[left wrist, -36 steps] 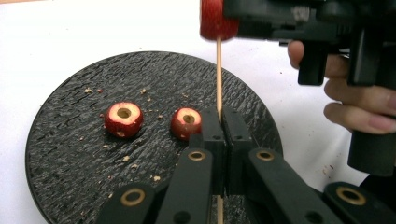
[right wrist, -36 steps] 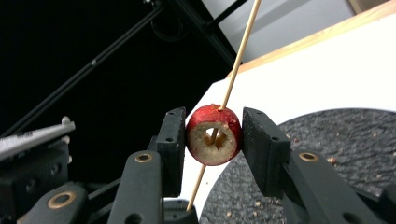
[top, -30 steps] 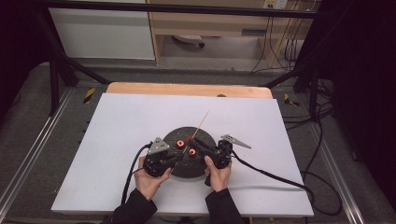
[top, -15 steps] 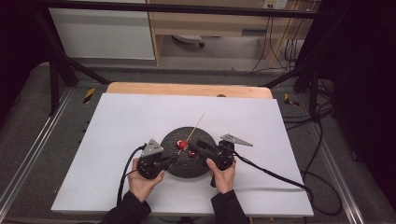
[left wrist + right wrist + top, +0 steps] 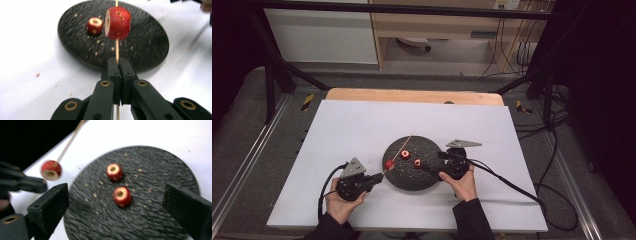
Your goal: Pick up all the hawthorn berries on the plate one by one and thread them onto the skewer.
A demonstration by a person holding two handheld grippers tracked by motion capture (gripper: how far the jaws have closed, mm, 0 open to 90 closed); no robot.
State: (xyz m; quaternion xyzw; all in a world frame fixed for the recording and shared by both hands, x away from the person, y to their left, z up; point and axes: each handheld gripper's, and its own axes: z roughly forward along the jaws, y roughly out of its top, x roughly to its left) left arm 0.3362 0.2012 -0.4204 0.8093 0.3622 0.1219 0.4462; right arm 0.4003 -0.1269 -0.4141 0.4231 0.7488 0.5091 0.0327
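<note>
My left gripper (image 5: 377, 177), low at the table's near left, has its jaws clamped together on a thin wooden skewer (image 5: 116, 51); my right gripper (image 5: 439, 156) holds its jaws wide apart.

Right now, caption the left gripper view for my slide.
Left gripper clamps a skewer threaded with one red fruit piece above a dark round plate.

A white sheet (image 5: 362, 130) covers the tabletop, whose bare wooden edge (image 5: 412, 95) shows along the far side. Beyond it stand a white cabinet (image 5: 322, 35) at far left and a wooden shelf unit (image 5: 437, 25) beside it. Dark cables (image 5: 512, 55) hang at far right. Metal rails (image 5: 257, 150) run along the grey floor (image 5: 242, 115) on either side
</note>
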